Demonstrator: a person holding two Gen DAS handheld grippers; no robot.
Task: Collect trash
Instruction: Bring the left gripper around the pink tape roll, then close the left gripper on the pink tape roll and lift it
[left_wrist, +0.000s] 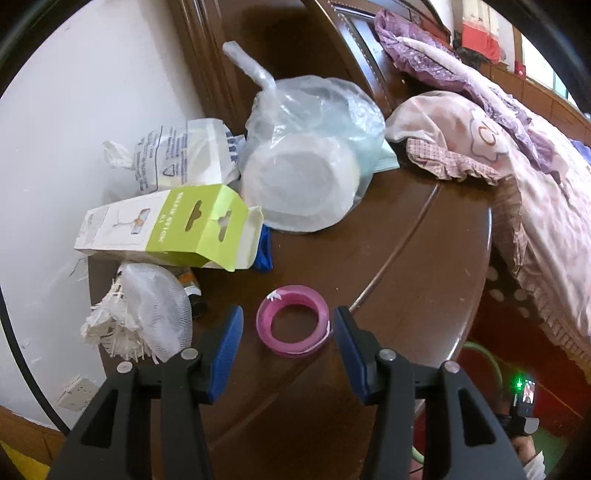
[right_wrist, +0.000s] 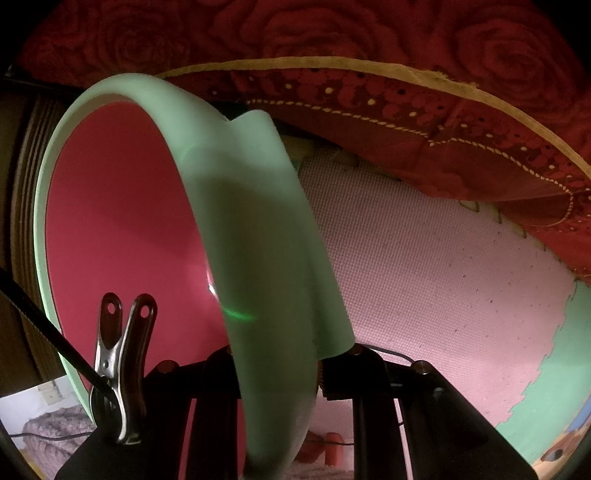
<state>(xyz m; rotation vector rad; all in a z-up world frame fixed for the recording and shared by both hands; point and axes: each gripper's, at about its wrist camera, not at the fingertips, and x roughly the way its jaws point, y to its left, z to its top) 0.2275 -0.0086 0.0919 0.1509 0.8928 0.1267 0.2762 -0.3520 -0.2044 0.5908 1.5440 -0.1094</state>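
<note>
In the left wrist view my left gripper (left_wrist: 288, 325) is open, its blue pads on either side of a pink tape ring (left_wrist: 292, 319) lying on the dark wooden table (left_wrist: 406, 266). Behind it lie a green and white carton (left_wrist: 166, 230), a clear bag holding a white bowl (left_wrist: 306, 162), a printed white bag (left_wrist: 173, 155) and a white mesh pouch (left_wrist: 147, 317). In the right wrist view my right gripper (right_wrist: 280, 365) is shut on the rim of a mint-green bin (right_wrist: 255, 221) with a pink inside.
A white wall (left_wrist: 74, 110) borders the table on the left. A bed with pink and purple bedding (left_wrist: 517, 155) lies right of the table. A metal clip (right_wrist: 122, 365) sits on the bin rim. Red patterned fabric (right_wrist: 406, 110) and pink cloth (right_wrist: 424, 277) lie behind the bin.
</note>
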